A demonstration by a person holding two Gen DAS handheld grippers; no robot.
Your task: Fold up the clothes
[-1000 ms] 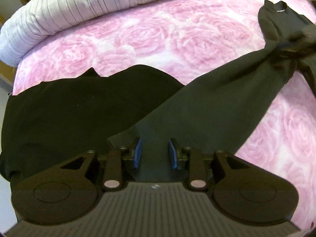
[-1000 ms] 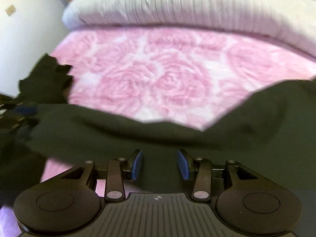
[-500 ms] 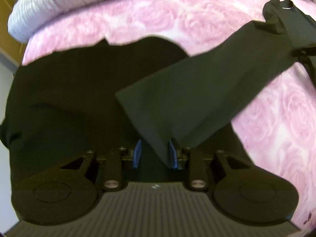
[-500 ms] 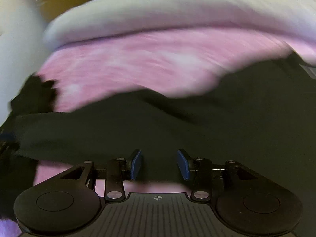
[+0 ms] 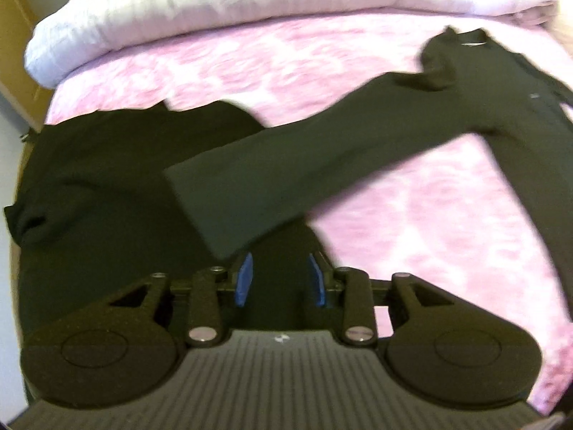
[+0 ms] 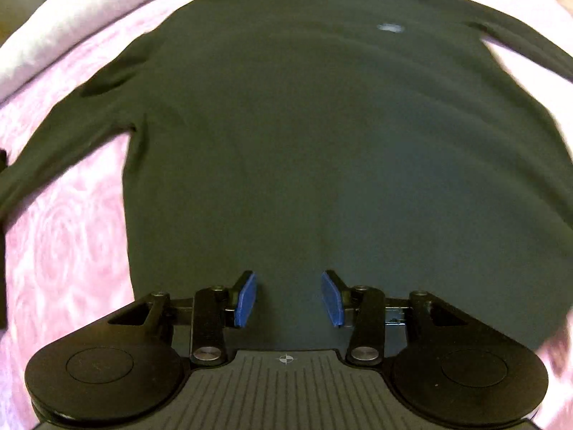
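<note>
Black sweater lay flat on pink bedspread, sleeve reaching toward eight o'clock, left gripper opening — apparently nothing between its pads, right gripper stood wide, empty.

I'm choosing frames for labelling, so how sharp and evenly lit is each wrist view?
Left wrist view: motion blur smears the pink rose-patterned bedspread and the black long-sleeved top's sleeve; fisheye bends the folded white quilt. Right wrist view: the top's body is soft, with streaking at the edges; the light is flat, no glare.
</note>
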